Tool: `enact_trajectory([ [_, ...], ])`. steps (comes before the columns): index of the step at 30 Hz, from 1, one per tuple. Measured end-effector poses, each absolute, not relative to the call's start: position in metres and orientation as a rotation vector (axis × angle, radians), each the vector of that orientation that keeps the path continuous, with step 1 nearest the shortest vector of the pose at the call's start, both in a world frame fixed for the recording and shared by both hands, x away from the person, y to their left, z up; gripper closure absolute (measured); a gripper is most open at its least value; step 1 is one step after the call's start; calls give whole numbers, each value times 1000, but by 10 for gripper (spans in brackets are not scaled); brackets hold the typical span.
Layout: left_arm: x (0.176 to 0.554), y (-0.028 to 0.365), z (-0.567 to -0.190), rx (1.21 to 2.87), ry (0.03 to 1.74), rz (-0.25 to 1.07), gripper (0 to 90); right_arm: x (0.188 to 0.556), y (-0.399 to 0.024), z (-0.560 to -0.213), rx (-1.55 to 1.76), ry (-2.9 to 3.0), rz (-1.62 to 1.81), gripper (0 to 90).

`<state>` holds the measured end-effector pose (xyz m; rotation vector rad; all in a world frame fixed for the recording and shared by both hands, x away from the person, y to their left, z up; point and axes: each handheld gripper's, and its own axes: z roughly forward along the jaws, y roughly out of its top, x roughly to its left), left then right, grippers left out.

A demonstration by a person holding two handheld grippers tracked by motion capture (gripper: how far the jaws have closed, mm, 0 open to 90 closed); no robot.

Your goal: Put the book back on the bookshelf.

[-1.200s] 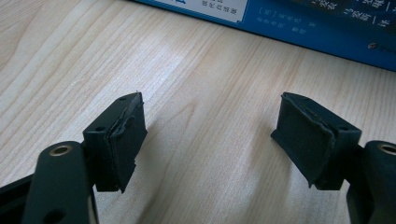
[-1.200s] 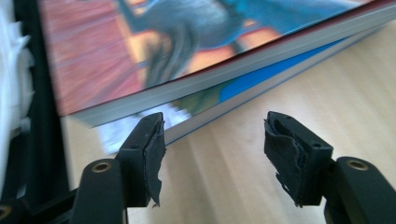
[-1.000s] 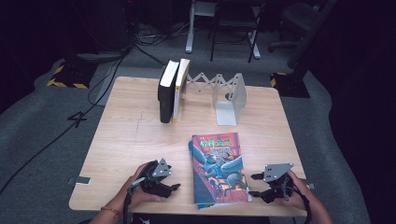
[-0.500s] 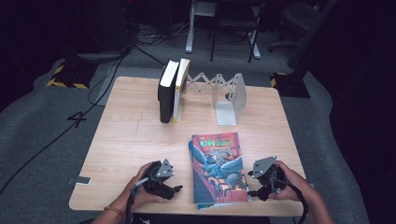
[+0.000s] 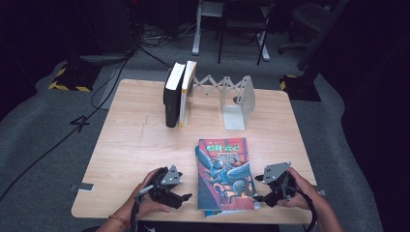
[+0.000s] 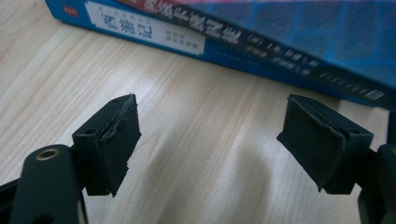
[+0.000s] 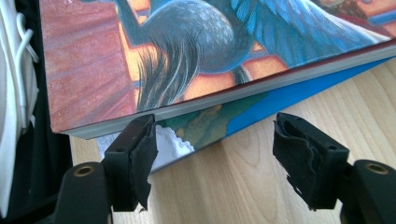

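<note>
Wooden table [image 5: 135,145], dark room: blue-spined book [image 5: 225,171] lies flat at near edge, atop second book. Right gripper [image 5: 268,191] has moved in to its right edge, jaws spread, just closing slightly, nothing gripped. Left gripper [image 5: 181,195] released beside spine. Pickup looks imminent.

light: bright table [image 5: 135,140], dark surround | shadows: soft | focus: tongs' views perhaps slightly soft

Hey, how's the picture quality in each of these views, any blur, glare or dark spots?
High view: the table is well lit, the floor around it falls into darkness. Left gripper view: the blue book spine is soft, with a pale sheen on the wood. Right gripper view: the book cover looks slightly blurred up close.
</note>
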<state>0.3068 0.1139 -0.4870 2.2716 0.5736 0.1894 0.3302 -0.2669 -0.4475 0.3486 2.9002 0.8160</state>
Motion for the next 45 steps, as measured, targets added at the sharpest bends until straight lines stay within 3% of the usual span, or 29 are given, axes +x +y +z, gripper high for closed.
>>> enact_trajectory([
  [20,332,112,-490,2290,628,289,225,336,-268,-454,541,2784,916,337],
  [45,349,99,-490,2283,637,349,234,345,-268,-439,796,2628,1035,368],
])
